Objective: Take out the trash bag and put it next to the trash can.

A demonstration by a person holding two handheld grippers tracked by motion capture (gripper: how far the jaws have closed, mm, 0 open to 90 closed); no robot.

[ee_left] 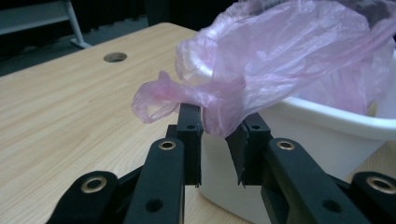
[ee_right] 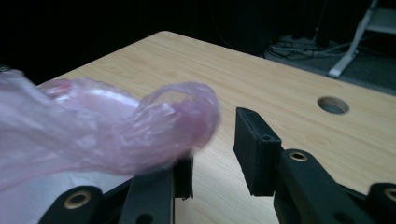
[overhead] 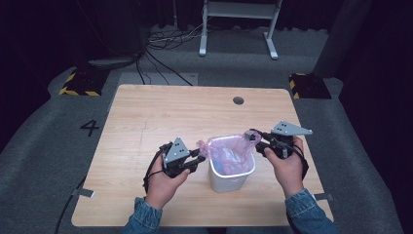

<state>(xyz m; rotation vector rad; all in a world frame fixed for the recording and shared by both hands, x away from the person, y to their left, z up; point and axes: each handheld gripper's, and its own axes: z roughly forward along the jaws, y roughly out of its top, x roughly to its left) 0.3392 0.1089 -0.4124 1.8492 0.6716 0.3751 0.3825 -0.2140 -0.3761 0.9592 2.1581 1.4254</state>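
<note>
L hand [overhead: 163, 183] comes in from the bottom edge, denim cuff at the wrist, fist round the left gripper [overhead: 200, 155], which points right and a bit away from the person. Its 2 jaws stand slightly apart, a narrow gap btwn the pads. R hand [overhead: 288, 168] likewise, sleeve at the wrist, holding the right gripper [overhead: 253, 138] pointing left toward the other tool. Its jaws are parted, a clear gap btwn them.
</note>
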